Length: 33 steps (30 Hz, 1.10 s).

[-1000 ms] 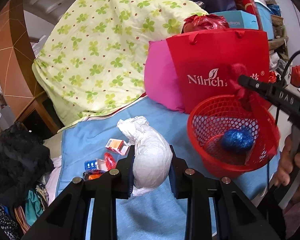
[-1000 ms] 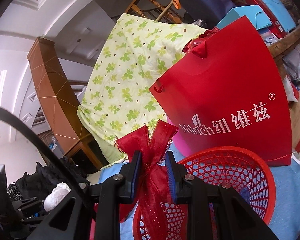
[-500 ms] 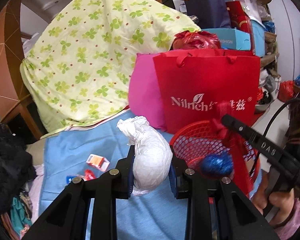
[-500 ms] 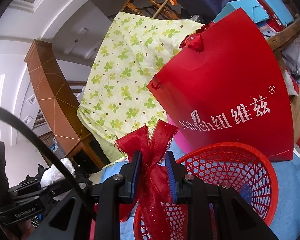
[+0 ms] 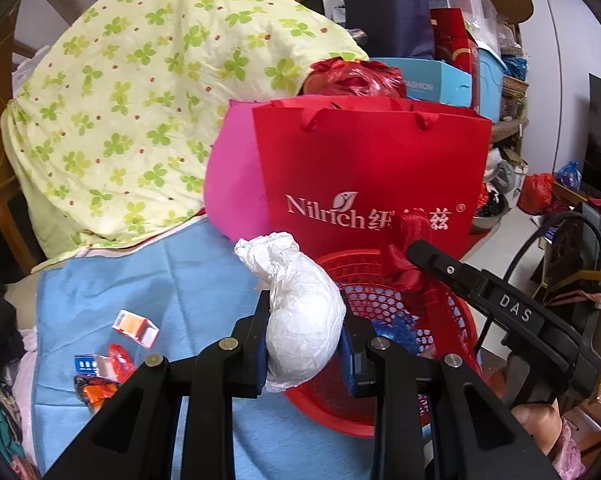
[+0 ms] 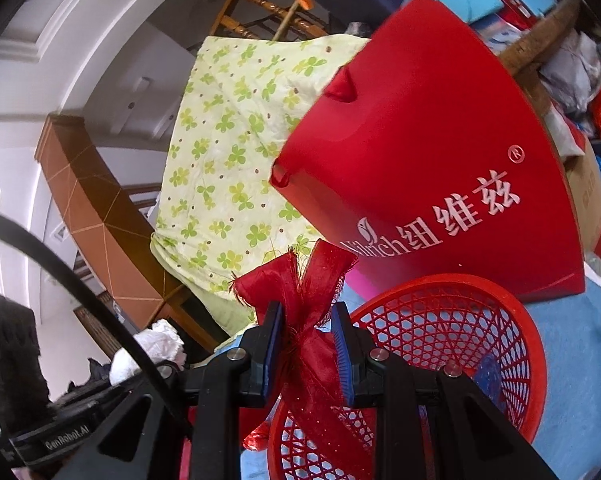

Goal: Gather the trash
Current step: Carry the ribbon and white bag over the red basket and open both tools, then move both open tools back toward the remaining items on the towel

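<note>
My left gripper (image 5: 303,340) is shut on a crumpled white paper wad (image 5: 300,312), held at the near left rim of the red mesh basket (image 5: 456,320). A blue foil ball (image 5: 396,330) lies inside the basket. My right gripper (image 6: 307,344) is shut on a red ribbon (image 6: 312,304), held over the basket (image 6: 452,344); in the left wrist view the right gripper (image 5: 408,256) reaches in from the right over the basket. The white wad also shows at the left of the right wrist view (image 6: 148,352).
Small wrappers and a little orange-white box (image 5: 136,326) lie on the blue cloth (image 5: 160,276) at left. A red Nilrich paper bag (image 5: 372,176) and a pink bag (image 5: 232,184) stand behind the basket. A clover-print quilt (image 5: 140,100) is piled behind.
My left gripper has carried the white wad rightward, to the basket's rim. My right gripper with the ribbon has stayed over the basket, moving only slightly.
</note>
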Motion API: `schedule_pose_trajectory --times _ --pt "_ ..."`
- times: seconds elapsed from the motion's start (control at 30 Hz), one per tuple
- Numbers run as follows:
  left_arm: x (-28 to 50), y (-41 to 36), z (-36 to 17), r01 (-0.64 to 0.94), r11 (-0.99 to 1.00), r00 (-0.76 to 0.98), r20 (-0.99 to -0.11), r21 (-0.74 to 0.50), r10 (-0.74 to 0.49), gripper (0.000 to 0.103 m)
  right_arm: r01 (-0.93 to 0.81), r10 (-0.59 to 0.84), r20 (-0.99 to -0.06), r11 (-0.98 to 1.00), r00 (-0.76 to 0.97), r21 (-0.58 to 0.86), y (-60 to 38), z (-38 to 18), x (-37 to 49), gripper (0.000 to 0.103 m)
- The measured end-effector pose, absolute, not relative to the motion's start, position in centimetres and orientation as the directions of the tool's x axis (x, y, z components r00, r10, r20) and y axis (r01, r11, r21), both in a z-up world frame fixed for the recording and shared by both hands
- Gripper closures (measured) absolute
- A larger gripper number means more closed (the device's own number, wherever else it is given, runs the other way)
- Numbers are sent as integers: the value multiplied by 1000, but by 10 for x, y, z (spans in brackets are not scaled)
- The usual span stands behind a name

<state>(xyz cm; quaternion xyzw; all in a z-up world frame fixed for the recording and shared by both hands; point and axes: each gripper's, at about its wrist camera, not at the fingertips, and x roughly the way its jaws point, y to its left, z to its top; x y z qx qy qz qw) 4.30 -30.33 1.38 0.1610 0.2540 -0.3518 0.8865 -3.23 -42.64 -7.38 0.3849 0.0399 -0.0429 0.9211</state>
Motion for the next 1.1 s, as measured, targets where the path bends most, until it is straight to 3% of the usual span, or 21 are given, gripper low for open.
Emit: schedule_pose_trajectory --times 0.4,0.43,0.53,0.57,0.6,0.63,0.67,0.7,0.73,0.87,1.1 --pt "54 -327 -7 757 653 535 -613 41 -581 71 118 -41 -118 621 992 775 -442 -86 -34 75" --pt "53 -330 -9 761 647 530 -617 44 -582 69 121 -40 -123 615 992 780 -443 -87 -34 74" --pt "52 -333 -14 766 641 527 -624 54 -577 45 129 -29 -139 585 990 801 -446 -92 -31 73" --pt "51 -332 -14 765 642 533 -620 61 -576 42 135 -28 -147 577 989 805 -447 -93 -31 73" --pt "50 -332 -15 764 642 537 -618 67 -574 42 149 -30 -160 565 987 811 -449 -95 -30 71" --pt "50 -330 -16 763 642 539 -620 73 -570 42 158 -31 -170 552 985 819 -450 -97 -31 63" --pt "49 -329 -16 762 643 541 -622 77 -566 42 167 -29 -179 533 983 830 -453 -100 -30 44" --pt "49 -327 -16 759 646 545 -622 81 -562 42 166 -27 -177 511 984 843 -455 -103 -31 35" --pt "49 -323 -16 755 650 551 -621 85 -558 42 168 -35 -174 499 984 850 -456 -104 -33 31" --pt "49 -304 -17 731 674 579 -615 101 -536 42 163 -58 -156 531 986 832 -454 -99 -36 31" --pt "35 -261 -23 643 723 697 -583 251 -418 41 107 -58 -93 709 994 697 -418 -70 -36 31"
